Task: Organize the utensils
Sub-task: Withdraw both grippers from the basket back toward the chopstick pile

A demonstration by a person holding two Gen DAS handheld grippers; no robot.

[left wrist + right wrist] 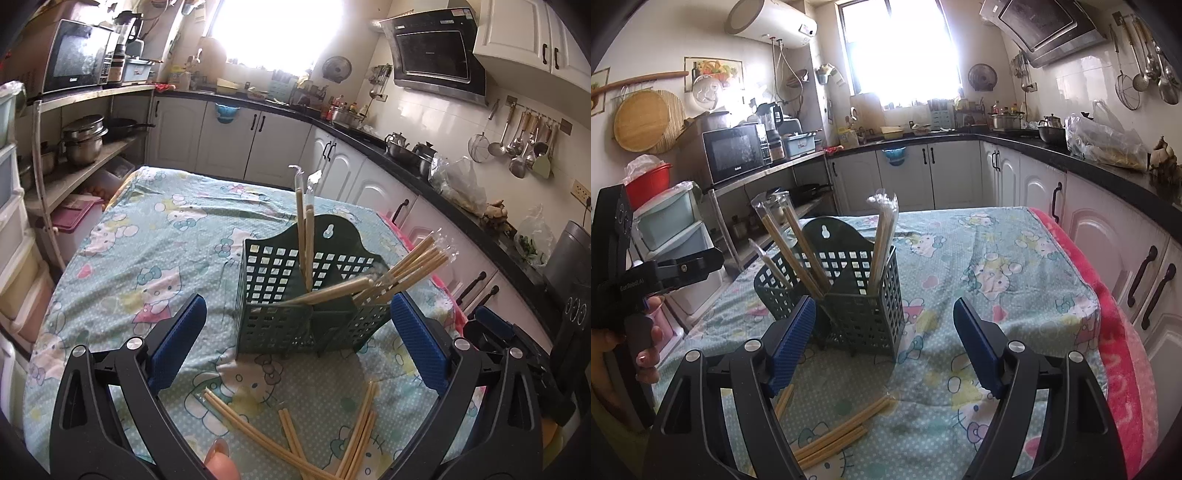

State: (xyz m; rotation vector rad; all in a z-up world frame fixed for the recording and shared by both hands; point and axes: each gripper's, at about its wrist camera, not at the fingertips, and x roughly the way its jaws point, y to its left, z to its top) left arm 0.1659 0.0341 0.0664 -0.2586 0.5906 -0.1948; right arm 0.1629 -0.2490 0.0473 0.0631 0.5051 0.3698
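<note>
A dark green slotted utensil holder [280, 280] stands on the cartoon-print tablecloth [155, 236], with several wrapped bamboo chopsticks [406, 266] leaning out of its compartments. More loose chopsticks [295, 443] lie on the cloth in front of it. My left gripper [299, 339] is open, its blue pads wide apart just short of the holder and holding nothing. In the right wrist view the holder [864, 306] is ahead and left. My right gripper [882, 325] is open and empty above loose chopsticks [842, 432].
A pink blanket [1123, 354] covers the table's right edge, beside white cabinets and a black counter [1089, 162]. A person's hand [646, 354] holds the left gripper's handle at the left. Shelves with pots [83, 142] and a microwave [77, 55] stand left of the table.
</note>
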